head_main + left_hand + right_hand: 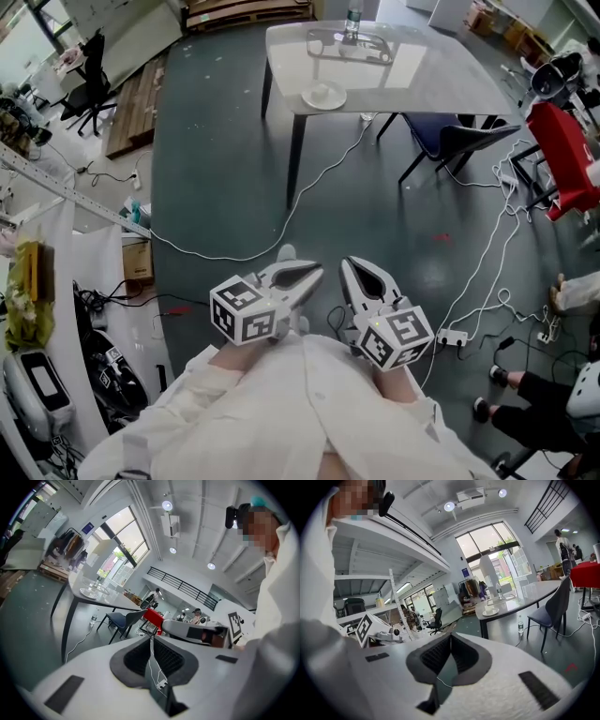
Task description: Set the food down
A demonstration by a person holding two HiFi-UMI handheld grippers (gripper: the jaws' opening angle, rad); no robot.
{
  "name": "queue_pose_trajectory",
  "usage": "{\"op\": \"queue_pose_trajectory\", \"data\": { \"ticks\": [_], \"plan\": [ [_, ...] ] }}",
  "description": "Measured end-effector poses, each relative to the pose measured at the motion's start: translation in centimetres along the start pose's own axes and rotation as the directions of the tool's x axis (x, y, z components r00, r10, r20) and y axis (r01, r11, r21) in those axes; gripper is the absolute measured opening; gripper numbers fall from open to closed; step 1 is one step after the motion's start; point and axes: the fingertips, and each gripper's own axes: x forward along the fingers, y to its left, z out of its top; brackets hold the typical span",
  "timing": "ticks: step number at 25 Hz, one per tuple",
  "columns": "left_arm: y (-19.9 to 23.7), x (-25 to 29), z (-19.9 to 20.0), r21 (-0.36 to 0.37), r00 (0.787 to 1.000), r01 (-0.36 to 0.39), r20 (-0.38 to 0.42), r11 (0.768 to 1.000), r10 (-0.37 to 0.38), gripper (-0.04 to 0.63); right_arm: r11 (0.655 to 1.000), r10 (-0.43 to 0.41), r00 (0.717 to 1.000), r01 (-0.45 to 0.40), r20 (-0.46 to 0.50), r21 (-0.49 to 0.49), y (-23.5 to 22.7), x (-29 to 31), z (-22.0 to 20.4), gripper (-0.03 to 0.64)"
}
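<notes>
L gripper (295,272) & R gripper (361,277): jaws pressed together, nothing between them. Both held low, just above person's white sleeves (309,394), over floor. Table (441,75) well apart, ahead. Plate (323,95) at its near edge, tray (349,44) behind. Food too small to make out.

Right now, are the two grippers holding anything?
Left gripper: jaws closed, holding nothing.
Right gripper: jaws closed, holding nothing.
</notes>
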Motion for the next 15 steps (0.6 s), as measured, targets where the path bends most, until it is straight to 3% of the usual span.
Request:
{"op": "queue_pose_trajectory", "data": {
  "ticks": [7,15],
  "plan": [
    [4.4,3.2,3.2,-0.002,0.999,0.021,-0.028,1.000,-0.021,0.032,0.999,-0.046,0.999,0.046,-0.006,0.023,-4.2,4.5,1.9,0.003],
    [12.2,7.1,10.9,0.002,0.998,0.053,-0.025,0.999,-0.053,0.032,0.998,-0.052,0.999,0.052,-0.010,0.040,-9.1,13.7,6.4,0.003]
  ]
}}
